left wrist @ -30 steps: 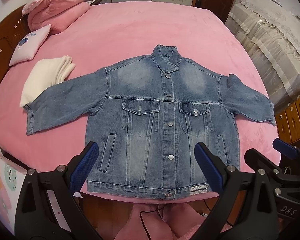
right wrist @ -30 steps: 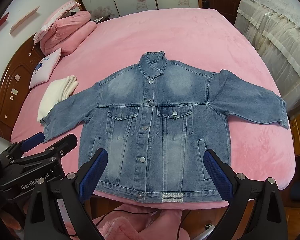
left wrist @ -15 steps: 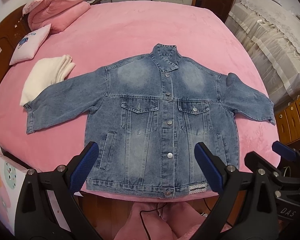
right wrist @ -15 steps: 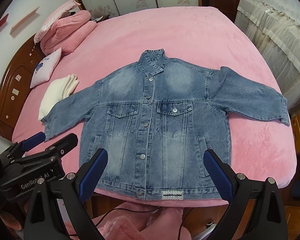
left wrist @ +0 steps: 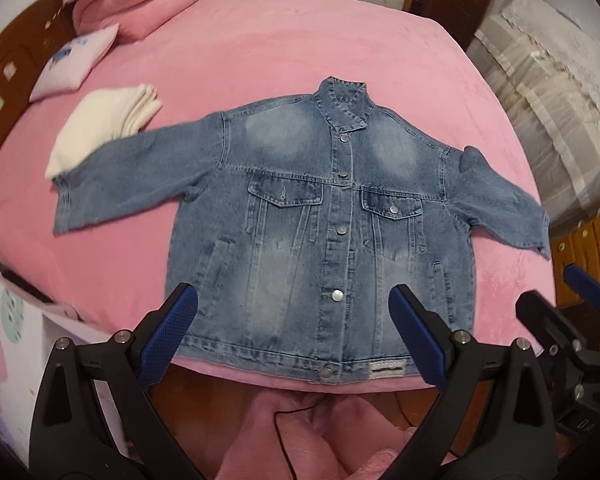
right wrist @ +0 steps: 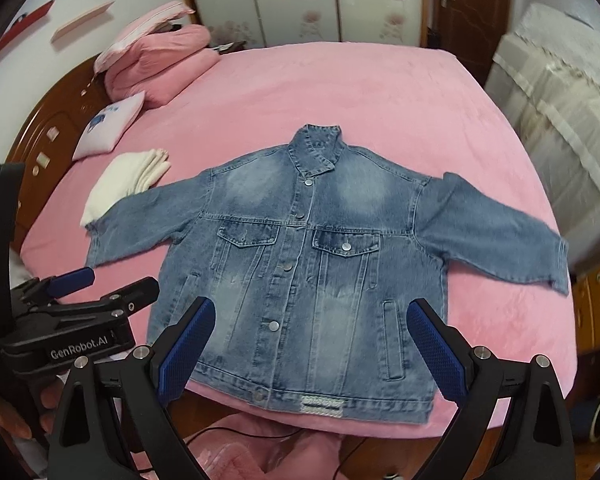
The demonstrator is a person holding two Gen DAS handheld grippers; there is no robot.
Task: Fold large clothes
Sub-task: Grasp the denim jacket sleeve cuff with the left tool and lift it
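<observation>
I had the denim jacket (left wrist: 320,232) lying flat on the pink bed (left wrist: 300,48), front side up and buttoned, collar away from me and hem along the near edge of the bed. Both sleeves were spread out to the sides, so the whole shape was open to view and either sleeve could be reached without disturbing the body. The left cuff lay touching a folded white cloth (left wrist: 100,128), which sat between the sleeve and the small pillow (left wrist: 74,64) near the headboard.

My left gripper (left wrist: 292,336) hung above the hem with its jaws wide apart and nothing between the blue pads. My right gripper (right wrist: 312,348) was the same: spread open, empty, poised over the lower front of the jacket. In the right view the left gripper's black body showed off to the side, clear of the fabric, so neither tool was touching the denim.

I judged that no fold had been made yet, since the garment showed no crease or doubled layer. Holding both grippers open over the near hem made sense to me as a starting stance. A likely first move would be bringing a sleeve in across the chest. Denim this stiff should hold a crease well, though the hem at the bed's edge might slip off if dragged towards me.
</observation>
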